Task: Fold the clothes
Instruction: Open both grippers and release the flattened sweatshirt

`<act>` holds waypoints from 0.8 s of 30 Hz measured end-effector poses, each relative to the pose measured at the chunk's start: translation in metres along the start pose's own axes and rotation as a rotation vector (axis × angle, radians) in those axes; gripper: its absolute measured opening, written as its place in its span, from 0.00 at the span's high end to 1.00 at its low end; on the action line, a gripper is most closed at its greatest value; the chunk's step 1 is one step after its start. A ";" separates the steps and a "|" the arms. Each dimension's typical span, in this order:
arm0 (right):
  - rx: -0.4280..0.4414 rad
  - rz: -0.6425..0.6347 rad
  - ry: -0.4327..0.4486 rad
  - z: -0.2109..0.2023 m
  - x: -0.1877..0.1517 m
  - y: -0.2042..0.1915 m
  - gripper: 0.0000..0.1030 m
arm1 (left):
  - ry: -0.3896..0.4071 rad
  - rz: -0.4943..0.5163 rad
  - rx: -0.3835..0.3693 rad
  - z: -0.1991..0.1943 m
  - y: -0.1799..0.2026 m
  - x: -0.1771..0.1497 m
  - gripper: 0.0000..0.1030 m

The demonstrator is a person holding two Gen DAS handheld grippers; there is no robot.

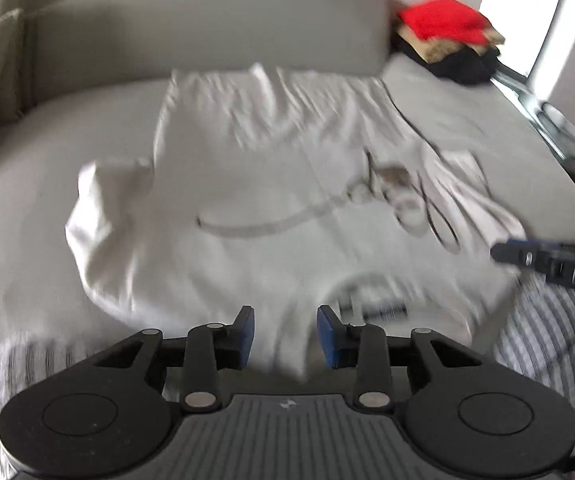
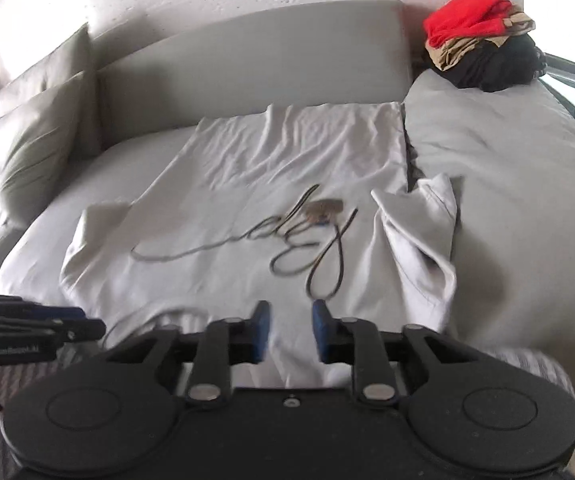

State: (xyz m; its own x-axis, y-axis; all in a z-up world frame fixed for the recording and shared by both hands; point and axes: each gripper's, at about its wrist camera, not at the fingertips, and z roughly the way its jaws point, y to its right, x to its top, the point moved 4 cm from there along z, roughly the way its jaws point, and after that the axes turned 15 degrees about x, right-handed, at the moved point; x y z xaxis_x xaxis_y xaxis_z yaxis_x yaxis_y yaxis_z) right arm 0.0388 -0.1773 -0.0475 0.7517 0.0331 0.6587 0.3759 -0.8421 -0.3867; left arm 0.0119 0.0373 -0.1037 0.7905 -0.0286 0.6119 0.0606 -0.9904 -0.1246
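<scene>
Shirt (image 2: 247,200) flat on sofa (image 2: 507,200)

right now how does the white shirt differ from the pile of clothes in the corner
The white shirt lies spread flat across the middle of the sofa, front up with dark script showing; the pile of clothes is bunched in a heap at the far right corner. The shirt is a single pale garment; the pile stacks red, tan and black pieces. Both rest on the grey sofa, and neither gripper touches them.

both wrist views face the white shirt (image 1: 247,200) closely.
</scene>
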 end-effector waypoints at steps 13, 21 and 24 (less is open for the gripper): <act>-0.061 -0.009 -0.247 0.020 -0.049 0.004 0.80 | -0.229 0.088 -0.004 0.013 -0.004 -0.047 0.79; -0.019 0.034 0.022 -0.015 0.001 0.006 0.48 | 0.032 0.000 -0.050 -0.015 -0.004 0.002 0.64; -0.071 0.024 0.104 -0.008 0.026 0.018 0.47 | 0.055 0.007 -0.026 -0.005 0.004 0.013 0.63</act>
State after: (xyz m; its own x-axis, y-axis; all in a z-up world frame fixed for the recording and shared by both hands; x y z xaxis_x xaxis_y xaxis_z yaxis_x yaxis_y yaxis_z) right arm 0.0610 -0.1957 -0.0323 0.6985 -0.0399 0.7145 0.3166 -0.8782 -0.3585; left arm 0.0196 0.0325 -0.0927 0.7558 -0.0428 0.6534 0.0385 -0.9932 -0.1096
